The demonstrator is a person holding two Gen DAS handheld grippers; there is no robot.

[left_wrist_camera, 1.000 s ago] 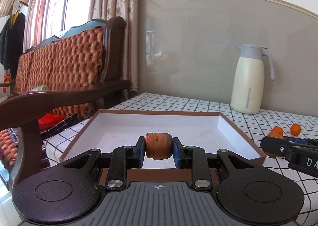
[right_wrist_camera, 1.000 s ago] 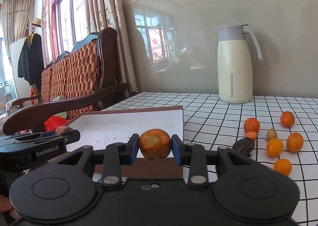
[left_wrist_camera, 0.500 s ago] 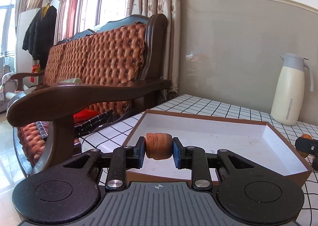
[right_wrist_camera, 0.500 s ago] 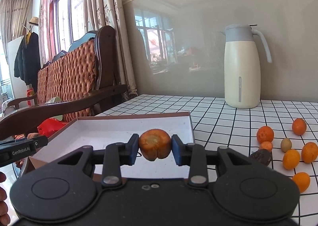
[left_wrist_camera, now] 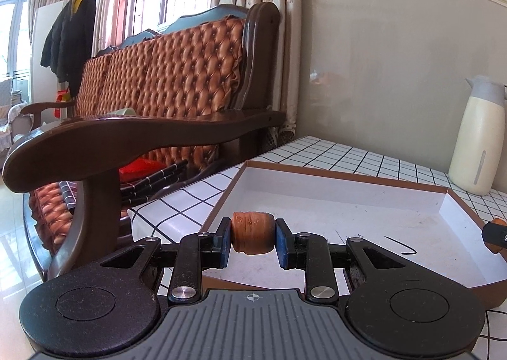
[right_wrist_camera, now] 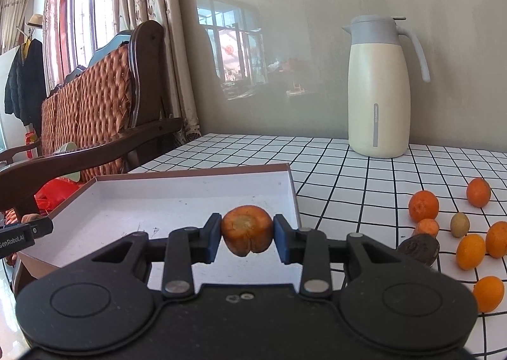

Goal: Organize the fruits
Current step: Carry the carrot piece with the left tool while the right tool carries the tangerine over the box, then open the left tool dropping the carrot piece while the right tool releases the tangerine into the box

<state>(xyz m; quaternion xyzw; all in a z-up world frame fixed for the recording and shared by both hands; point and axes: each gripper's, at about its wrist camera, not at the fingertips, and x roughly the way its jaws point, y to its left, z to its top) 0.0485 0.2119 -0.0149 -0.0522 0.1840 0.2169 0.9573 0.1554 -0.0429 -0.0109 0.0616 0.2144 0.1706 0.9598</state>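
Left tongs (left_wrist_camera: 253,238): closed on a wrinkly brown-orange fruit (left_wrist_camera: 252,232), soft, hold its sides gently.
Right tongs (right_wrist_camera: 247,236): closed on a round orange fruit (right_wrist_camera: 247,230), light and squashy.

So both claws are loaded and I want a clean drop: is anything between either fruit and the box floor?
Nothing visible. The left claw holds its fruit over the box, and the right claw holds its fruit over the same box; the white floor below both is bare.
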